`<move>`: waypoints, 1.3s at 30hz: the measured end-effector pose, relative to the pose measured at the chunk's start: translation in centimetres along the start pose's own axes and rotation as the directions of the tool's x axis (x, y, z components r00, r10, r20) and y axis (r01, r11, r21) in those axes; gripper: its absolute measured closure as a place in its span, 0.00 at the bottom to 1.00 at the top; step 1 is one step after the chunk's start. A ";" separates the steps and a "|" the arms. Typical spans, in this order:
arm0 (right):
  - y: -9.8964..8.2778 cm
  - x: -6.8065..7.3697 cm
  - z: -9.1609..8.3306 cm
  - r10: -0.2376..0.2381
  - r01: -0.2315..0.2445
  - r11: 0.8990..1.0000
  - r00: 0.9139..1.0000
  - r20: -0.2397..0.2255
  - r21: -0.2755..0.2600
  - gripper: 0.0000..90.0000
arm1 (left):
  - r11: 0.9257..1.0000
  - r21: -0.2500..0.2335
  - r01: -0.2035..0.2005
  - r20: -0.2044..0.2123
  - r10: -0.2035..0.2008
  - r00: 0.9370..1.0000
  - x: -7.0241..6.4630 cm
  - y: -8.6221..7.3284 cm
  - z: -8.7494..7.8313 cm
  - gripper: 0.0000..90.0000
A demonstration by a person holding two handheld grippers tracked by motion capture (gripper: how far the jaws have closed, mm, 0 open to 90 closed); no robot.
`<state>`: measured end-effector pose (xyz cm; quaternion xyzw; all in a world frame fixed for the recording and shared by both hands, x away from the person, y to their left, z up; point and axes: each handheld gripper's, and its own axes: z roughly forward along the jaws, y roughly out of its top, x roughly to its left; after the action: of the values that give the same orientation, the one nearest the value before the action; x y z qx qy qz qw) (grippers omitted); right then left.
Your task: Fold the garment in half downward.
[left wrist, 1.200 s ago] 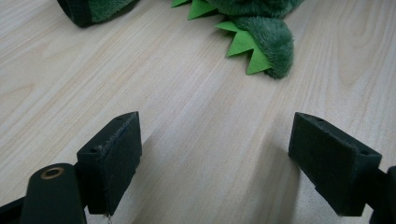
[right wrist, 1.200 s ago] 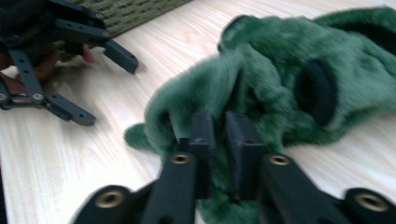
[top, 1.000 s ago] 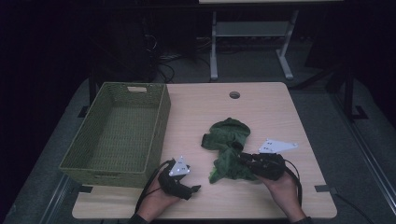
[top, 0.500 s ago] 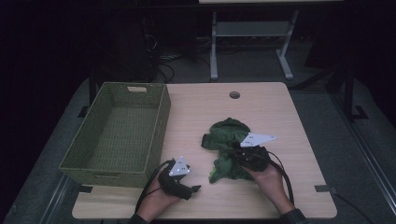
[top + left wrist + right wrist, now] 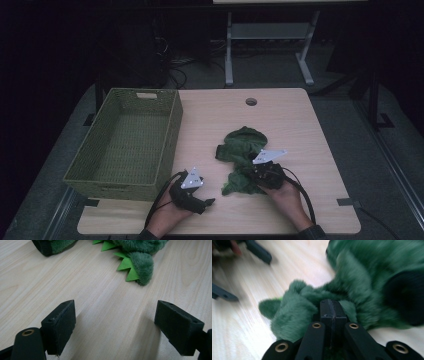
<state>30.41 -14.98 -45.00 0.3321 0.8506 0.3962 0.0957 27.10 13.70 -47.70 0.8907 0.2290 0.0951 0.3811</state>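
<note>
Two grippers on the counter (image 5: 300, 120). Woven green basket (image 5: 125, 145) at left, apart from the rest. Green plush toy (image 5: 242, 157) lies mid-counter, right of basket. Right gripper (image 5: 257, 175) at the toy's near edge, fingers just closed, pressed together with plush fur around them. Left gripper (image 5: 210, 201) rests beside the toy, fingers wide apart over bare wood.

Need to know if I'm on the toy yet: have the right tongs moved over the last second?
Yes. The right tongs have slid left, away from the table's right edge and onto the green plush toy; their jaws have just closed on its fur.
</note>
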 end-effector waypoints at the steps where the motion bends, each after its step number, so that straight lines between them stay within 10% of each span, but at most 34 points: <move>1: 0.1 -0.1 -0.6 0.001 -0.001 1.000 1.000 -0.001 -0.026 0.95 | 1.000 0.000 0.000 0.000 0.000 1.000 0.0 0.0 0.0 0.19; 22: -5.1 -3.6 -8.1 0.045 -0.038 0.994 0.996 0.079 -0.099 0.78 | 1.000 0.003 -0.001 0.001 0.001 1.000 0.0 0.0 0.0 0.17; 39: -9.6 -4.4 -10.2 0.092 -0.088 0.994 0.992 0.081 -0.057 0.69 | 1.000 0.002 0.001 -0.001 -0.001 1.000 0.0 0.0 0.0 0.17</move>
<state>24.66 -28.51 -45.72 0.3837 0.8192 0.4085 0.1219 27.12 13.67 -47.71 0.8908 0.2296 0.0951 0.3803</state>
